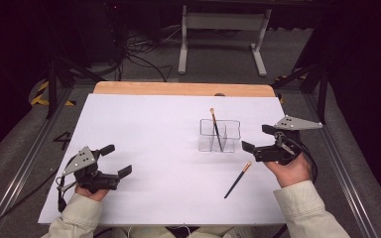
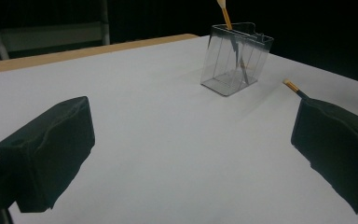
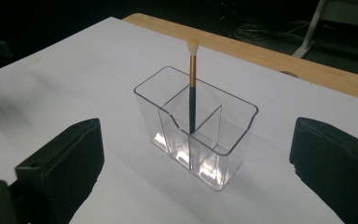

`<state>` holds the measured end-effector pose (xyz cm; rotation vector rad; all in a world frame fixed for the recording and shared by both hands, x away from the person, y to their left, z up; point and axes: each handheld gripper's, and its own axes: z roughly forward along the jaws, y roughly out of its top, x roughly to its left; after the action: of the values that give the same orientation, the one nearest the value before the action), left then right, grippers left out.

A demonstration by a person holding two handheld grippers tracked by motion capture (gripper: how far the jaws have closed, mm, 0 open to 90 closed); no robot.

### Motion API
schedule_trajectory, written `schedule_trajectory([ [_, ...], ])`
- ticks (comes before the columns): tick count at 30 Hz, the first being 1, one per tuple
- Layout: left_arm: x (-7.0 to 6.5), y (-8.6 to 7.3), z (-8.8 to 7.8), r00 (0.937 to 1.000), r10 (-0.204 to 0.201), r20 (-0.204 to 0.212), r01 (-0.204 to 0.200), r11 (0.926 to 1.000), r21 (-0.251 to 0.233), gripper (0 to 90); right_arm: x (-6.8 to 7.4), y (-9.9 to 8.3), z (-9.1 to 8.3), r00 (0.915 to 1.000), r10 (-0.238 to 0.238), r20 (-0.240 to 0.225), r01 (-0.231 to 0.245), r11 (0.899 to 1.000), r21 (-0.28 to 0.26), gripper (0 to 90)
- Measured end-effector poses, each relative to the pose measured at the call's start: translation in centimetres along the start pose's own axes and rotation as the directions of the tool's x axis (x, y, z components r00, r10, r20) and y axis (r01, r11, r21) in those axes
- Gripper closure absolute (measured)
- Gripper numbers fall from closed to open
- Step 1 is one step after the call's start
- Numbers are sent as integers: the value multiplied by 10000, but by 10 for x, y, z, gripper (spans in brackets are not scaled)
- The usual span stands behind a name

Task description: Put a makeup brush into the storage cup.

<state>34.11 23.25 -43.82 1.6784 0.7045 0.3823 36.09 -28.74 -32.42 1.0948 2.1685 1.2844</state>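
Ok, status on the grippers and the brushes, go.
Both grippers open, empty. One brush upright in clear holder. Second brush flat on table, unobstructed.

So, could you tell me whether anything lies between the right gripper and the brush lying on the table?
Nothing visible does. The brush lies alone on the white sheet, just below the right gripper, whose jaws stand open and empty. The clear holder stands off to the side.

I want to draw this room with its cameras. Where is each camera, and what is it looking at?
High view: above the person's side, looking down on the white table; both sleeves, hands, left tongs and right tongs show.
Left gripper view: rides the left tongs, facing the clear holder; two black jaws show.
Right gripper view: rides the right tongs, close on that holder; two black jaws show.
Shared: all show the brush standing in the holder.
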Motion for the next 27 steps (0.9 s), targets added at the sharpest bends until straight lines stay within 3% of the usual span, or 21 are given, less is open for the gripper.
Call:
schedule_trajectory([
  [6, -4, 1, 3, 9992, 399, -7, -399, 9988, 270, 0, -1, -2, -2, 9999, 24, 144, -34, 9973, 730, 41],
  [10, -4, 1, 4, 9993, 363, -24, -362, 9989, 292, 0, 2, 0, -3, 9998, 15, 194, -44, 9885, 1510, 48],
  [14, -4, 1, 4, 9990, 438, -41, -436, 9984, 355, 1, 2, -1, -1, 10000, 68, -17, -64, 9843, 1764, 46],
  [19, -4, 1, 4, 9991, 425, -1, -425, 9981, 455, 1, 1, -3, 3, 10000, 8, 44, -19, 9676, 2525, 39],
  [25, -5, 1, 4, 9992, 403, 22, -404, 9979, 506, 1, 4, -3, 6, 9998, -73, 208, 9, 9565, 2916, 45],
  [27, -5, 1, 4, 9991, 414, 24, -415, 9978, 517, 1, 5, -4, 8, 9995, -127, 283, 31, 9484, 3170, 45],
])
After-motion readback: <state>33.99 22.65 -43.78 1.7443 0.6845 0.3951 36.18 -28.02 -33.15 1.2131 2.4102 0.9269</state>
